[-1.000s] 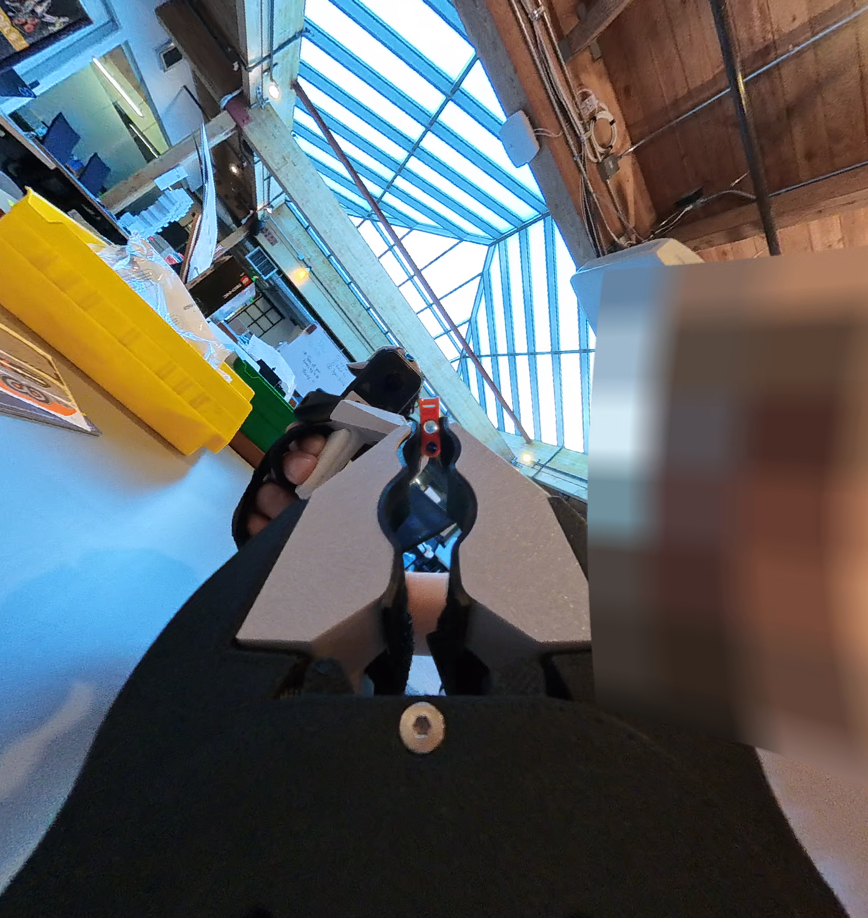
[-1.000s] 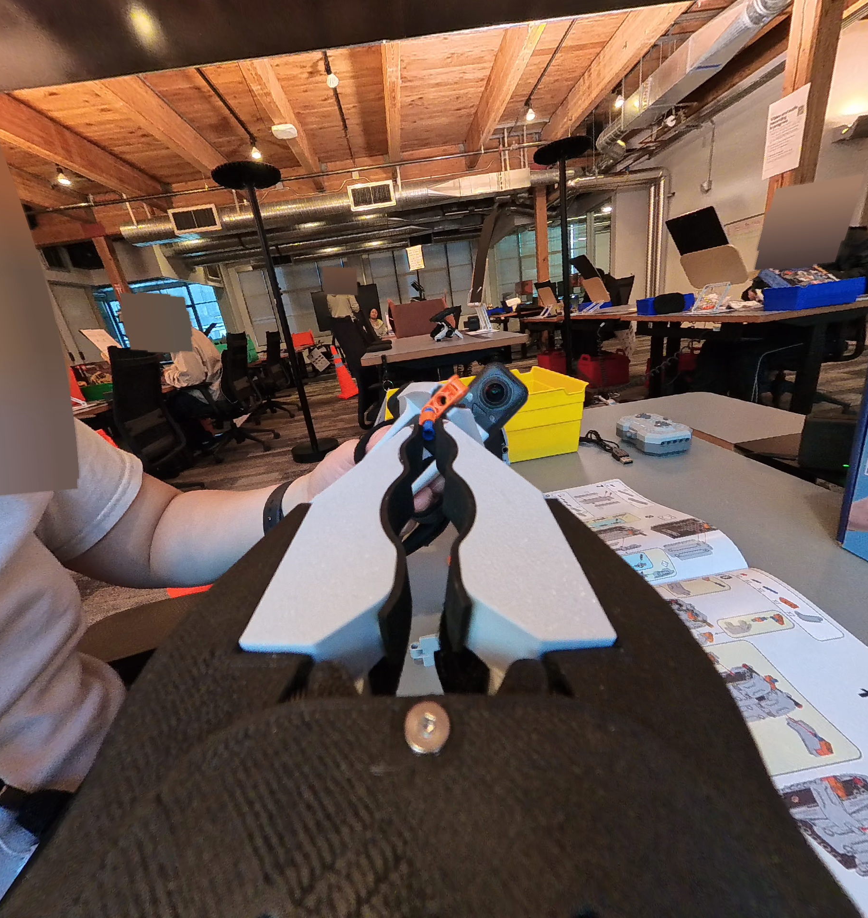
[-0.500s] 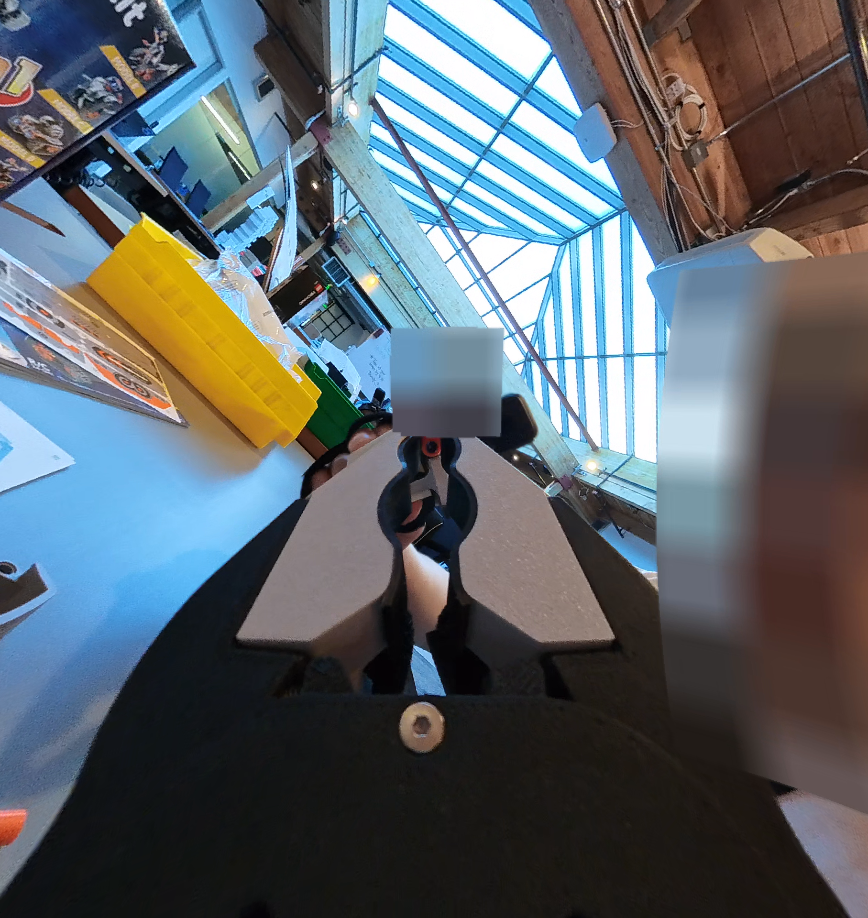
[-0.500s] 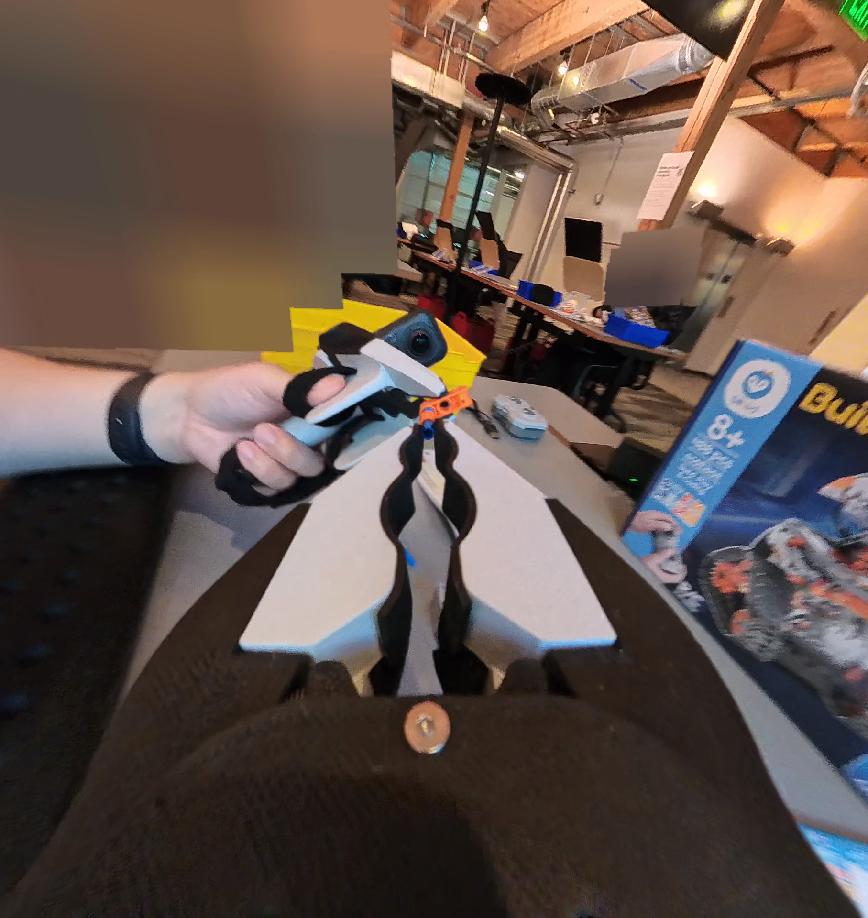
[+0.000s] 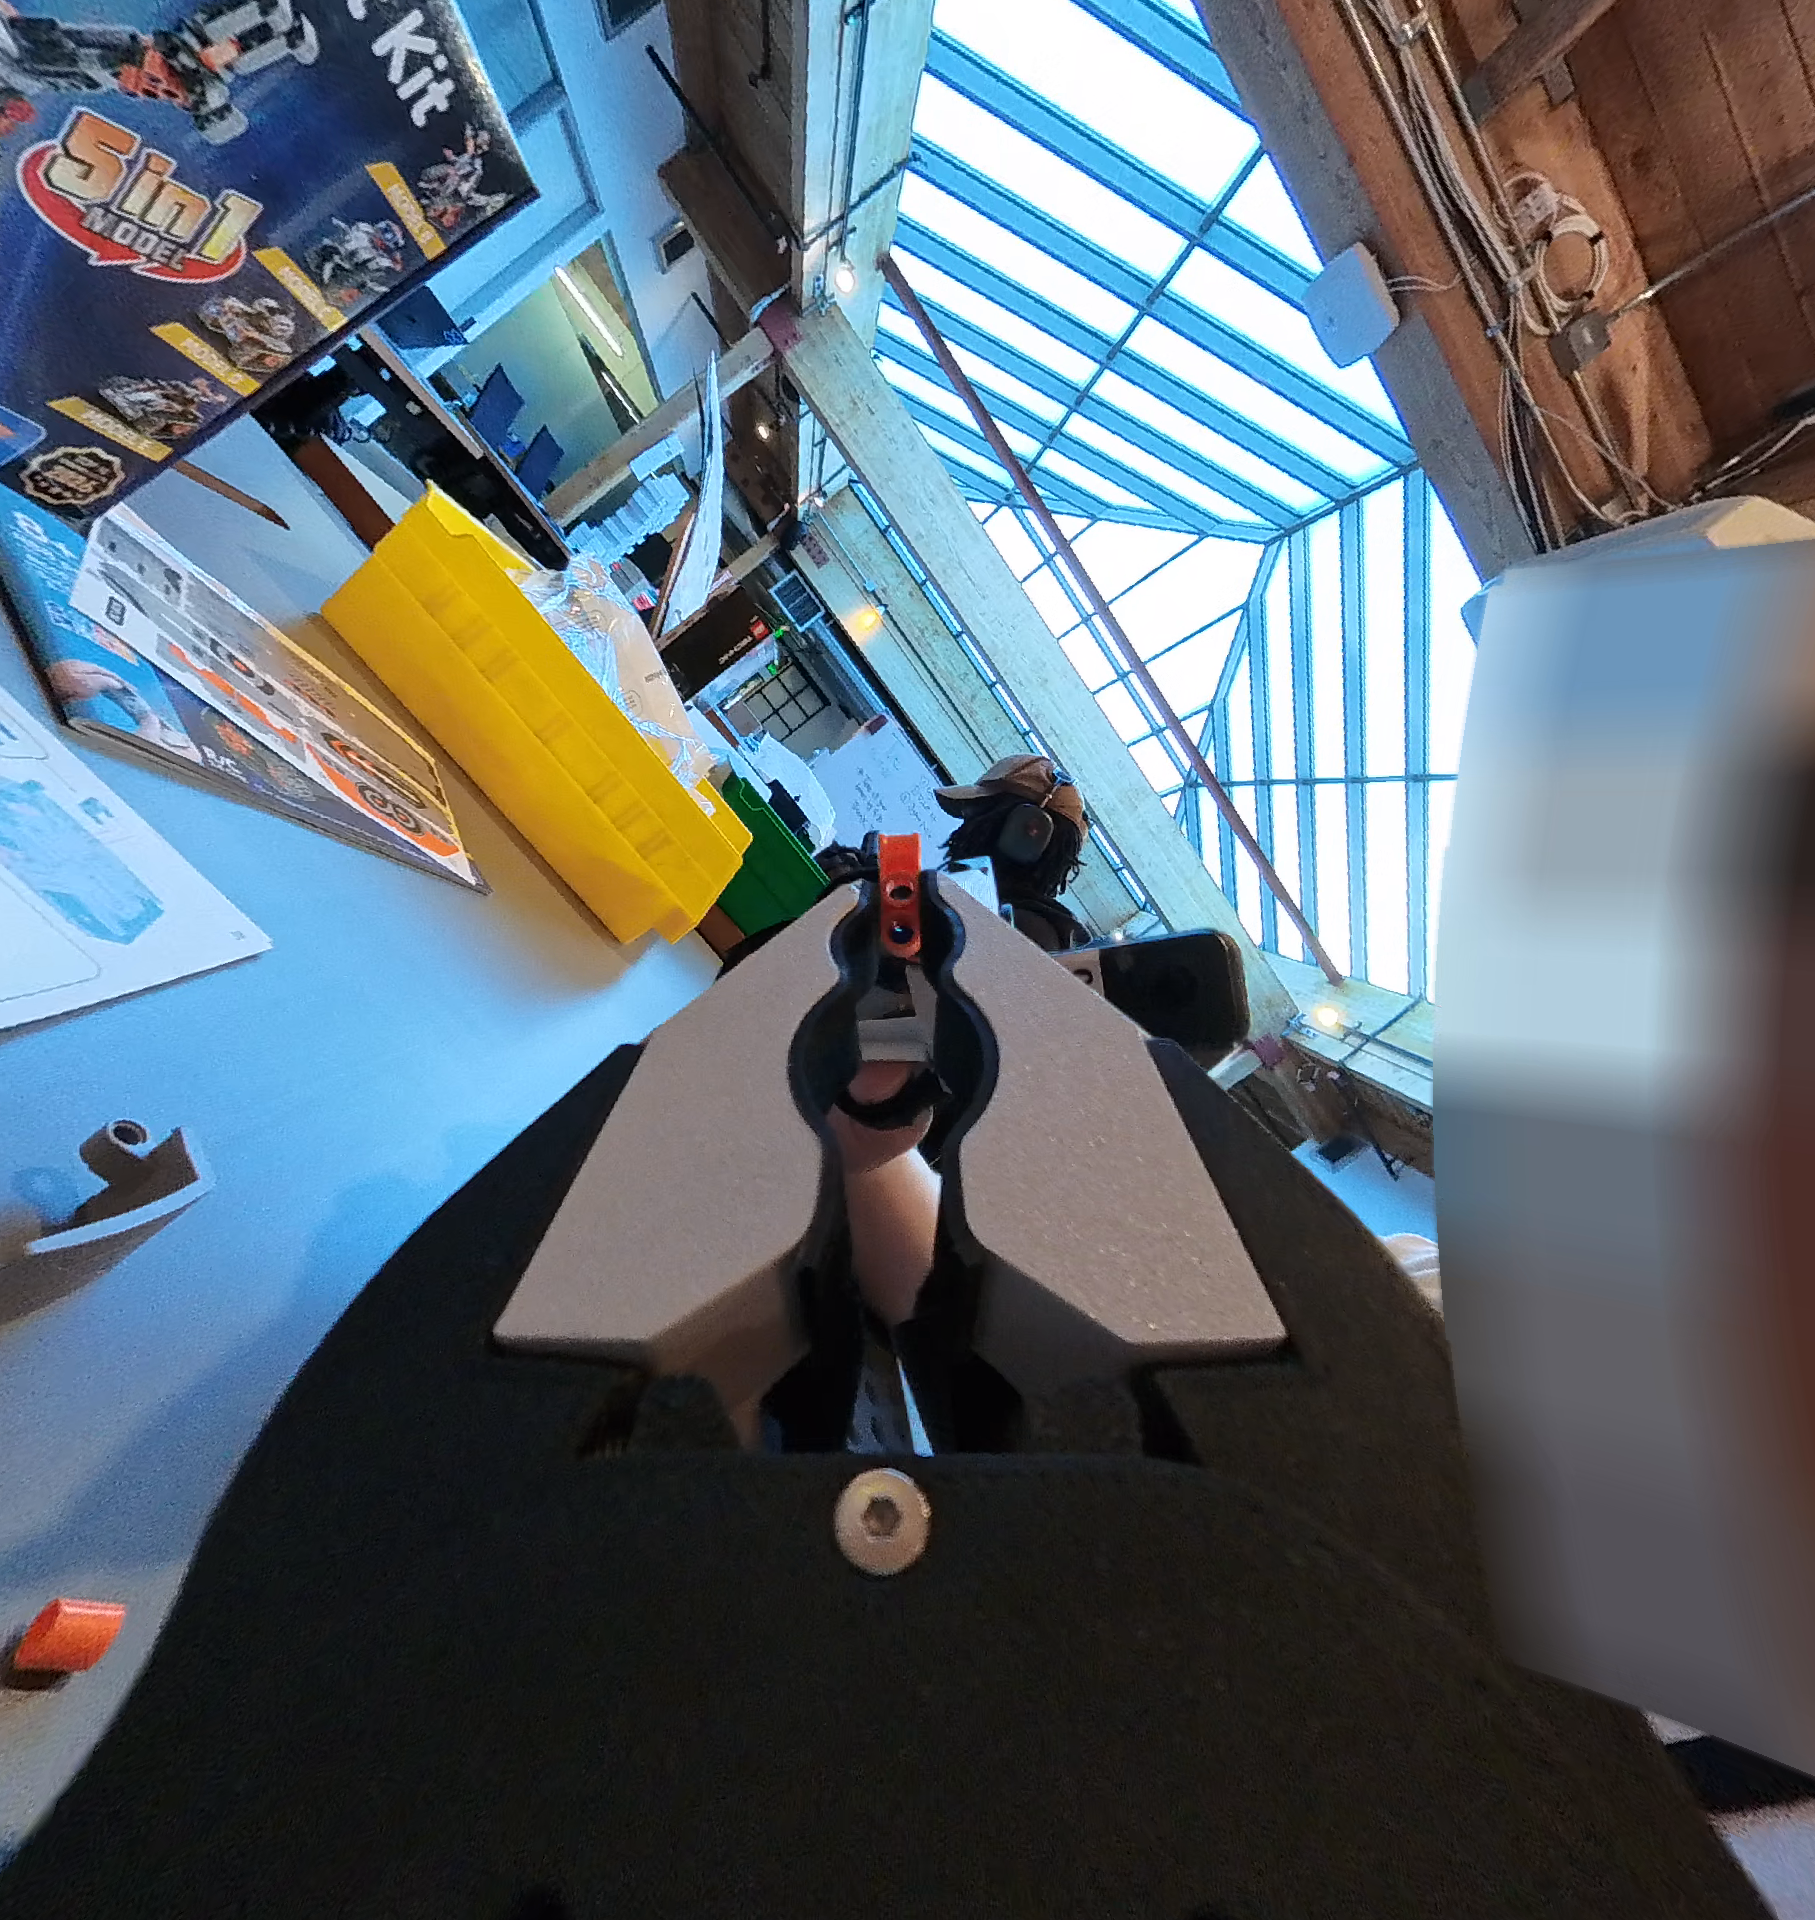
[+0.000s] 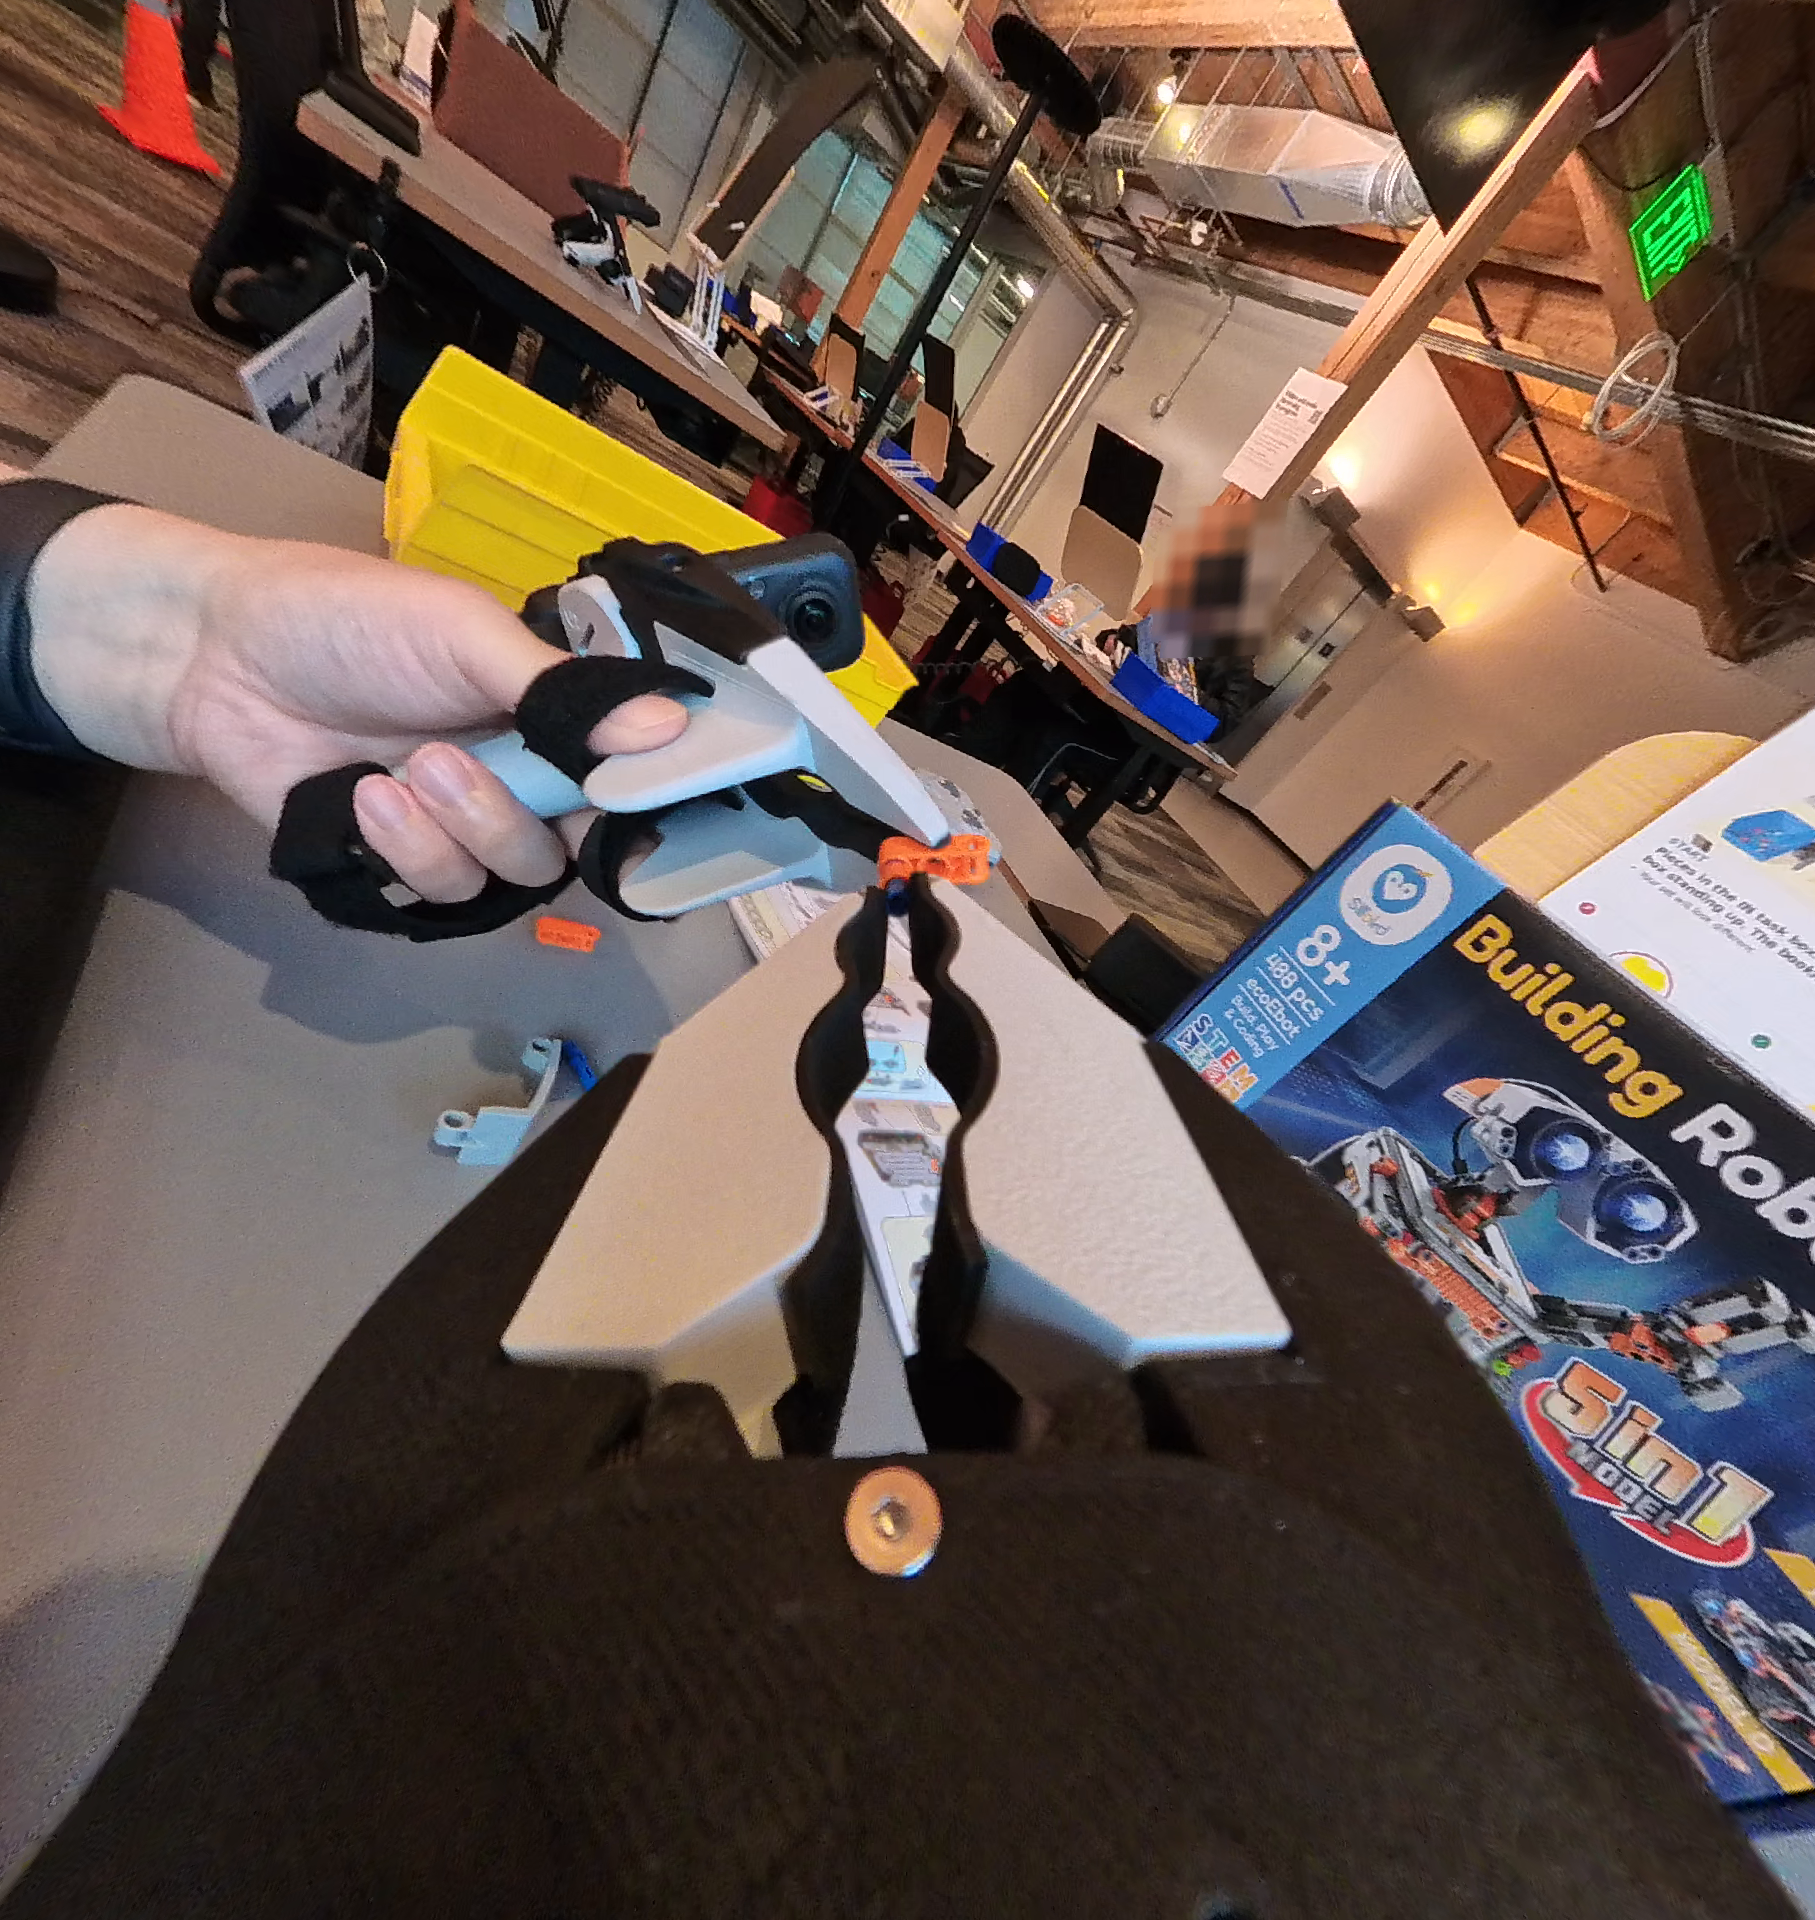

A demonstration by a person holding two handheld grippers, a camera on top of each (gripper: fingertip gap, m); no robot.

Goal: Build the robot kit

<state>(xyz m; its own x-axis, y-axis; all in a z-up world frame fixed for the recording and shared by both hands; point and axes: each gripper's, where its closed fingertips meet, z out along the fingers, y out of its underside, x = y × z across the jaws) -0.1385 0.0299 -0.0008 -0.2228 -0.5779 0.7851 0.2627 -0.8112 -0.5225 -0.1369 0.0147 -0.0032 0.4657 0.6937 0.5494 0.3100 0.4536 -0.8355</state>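
Two grippers met at one small orange piece above the desk.

The left gripper (image 5: 898, 914) was nearly closed, its tips pinching the orange piece (image 5: 897, 896) in the air. The right gripper (image 6: 890, 906) was also almost closed, gripping a small blue peg (image 6: 890, 902) whose end touched the same orange piece beside the left gripper's fingers (image 6: 851, 743). On the desk (image 6: 207, 1091) lay a grey curved part (image 6: 503, 1110), a loose orange piece (image 6: 567, 934) and a printed booklet (image 5: 41, 852). A yellow bin (image 6: 529, 488) sat toward the far edge, a blue box (image 6: 1568, 1247) near the right edge.
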